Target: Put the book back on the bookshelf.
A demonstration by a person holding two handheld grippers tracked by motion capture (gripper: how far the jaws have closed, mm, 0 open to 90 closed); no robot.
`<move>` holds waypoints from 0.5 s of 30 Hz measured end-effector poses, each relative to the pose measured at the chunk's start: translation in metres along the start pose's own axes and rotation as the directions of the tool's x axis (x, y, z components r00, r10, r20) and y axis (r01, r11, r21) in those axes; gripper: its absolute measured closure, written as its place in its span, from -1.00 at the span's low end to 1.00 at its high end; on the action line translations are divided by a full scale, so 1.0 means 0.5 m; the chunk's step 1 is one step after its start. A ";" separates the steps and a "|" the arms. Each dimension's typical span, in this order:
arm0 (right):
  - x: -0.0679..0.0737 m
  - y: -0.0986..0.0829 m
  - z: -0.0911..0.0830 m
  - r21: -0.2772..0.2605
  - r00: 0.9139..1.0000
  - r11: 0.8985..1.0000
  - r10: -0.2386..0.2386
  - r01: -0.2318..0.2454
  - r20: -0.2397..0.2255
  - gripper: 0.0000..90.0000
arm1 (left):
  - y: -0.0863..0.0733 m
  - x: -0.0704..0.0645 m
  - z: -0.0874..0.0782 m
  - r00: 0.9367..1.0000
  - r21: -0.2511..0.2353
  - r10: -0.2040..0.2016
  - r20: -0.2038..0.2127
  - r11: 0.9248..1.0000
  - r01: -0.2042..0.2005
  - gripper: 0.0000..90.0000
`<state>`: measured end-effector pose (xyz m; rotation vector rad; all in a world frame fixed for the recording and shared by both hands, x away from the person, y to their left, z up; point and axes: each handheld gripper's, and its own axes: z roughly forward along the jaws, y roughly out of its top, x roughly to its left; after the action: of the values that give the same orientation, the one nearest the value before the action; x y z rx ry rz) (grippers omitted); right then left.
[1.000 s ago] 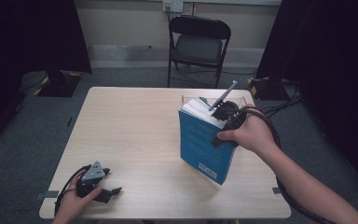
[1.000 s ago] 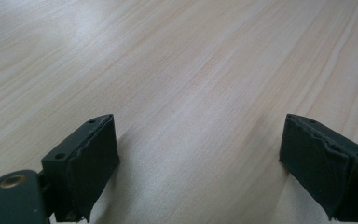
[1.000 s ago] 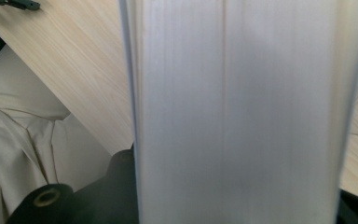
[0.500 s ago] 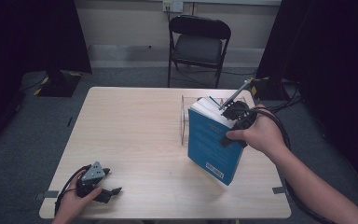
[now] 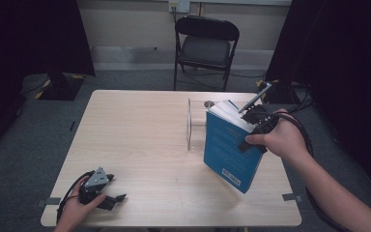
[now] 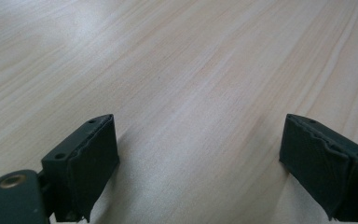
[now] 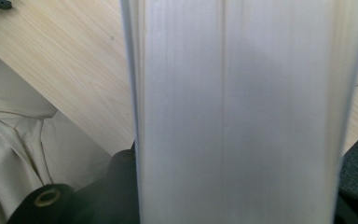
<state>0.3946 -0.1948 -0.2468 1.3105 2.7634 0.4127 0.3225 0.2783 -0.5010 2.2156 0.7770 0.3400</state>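
Book (image 5: pixel 229 150) clamped tilted in right hand-held gripper (image 5: pixel 255 126), jaws hidden, left hand-held gripper (image 5: pixel 107 199) released

Recording studio or lab space, judged from the setup: black curtains (image 5: pixel 34 38) hung on both sides, grey carpet floor (image 5: pixel 24 130) marked with tape, cables run along the floor (image 5: pixel 297 96), one folding chair (image 5: pixel 205 46) against a bare wall, one plain wooden table (image 5: pixel 140 140).

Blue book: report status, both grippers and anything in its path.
Right gripper shut on thick blue paperback book, held tilted above light wooden table. Left gripper open, resting near table's front corner. Clear acrylic stand just beside book.
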 end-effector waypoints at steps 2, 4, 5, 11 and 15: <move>-0.005 -0.003 -0.001 -0.004 1.000 1.000 0.000 0.000 0.003 0.37 | 0.000 0.000 0.000 1.000 0.002 0.002 0.000 1.000 -0.002 -0.77; -0.012 -0.007 -0.003 -0.010 1.000 1.000 0.010 -0.010 0.000 0.37 | 0.000 0.000 0.000 1.000 0.001 0.002 0.000 1.000 -0.002 -0.77; -0.015 -0.009 -0.003 -0.013 1.000 1.000 0.015 -0.015 0.002 0.37 | 0.000 0.000 0.000 1.000 0.001 0.001 0.000 1.000 -0.001 -0.77; -0.028 -0.017 -0.006 -0.026 0.999 0.999 0.038 -0.037 0.008 0.37 | 0.000 0.000 0.000 1.000 0.001 0.001 0.000 1.000 -0.001 -0.77; -0.043 -0.025 -0.011 -0.026 0.998 0.998 0.056 -0.055 0.010 0.37 | 0.000 0.000 0.000 1.000 0.002 0.001 0.000 1.000 -0.001 -0.77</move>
<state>0.3979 -0.2200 -0.2463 1.3822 2.7085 0.4418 0.3225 0.2783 -0.5010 2.2178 0.7760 0.3403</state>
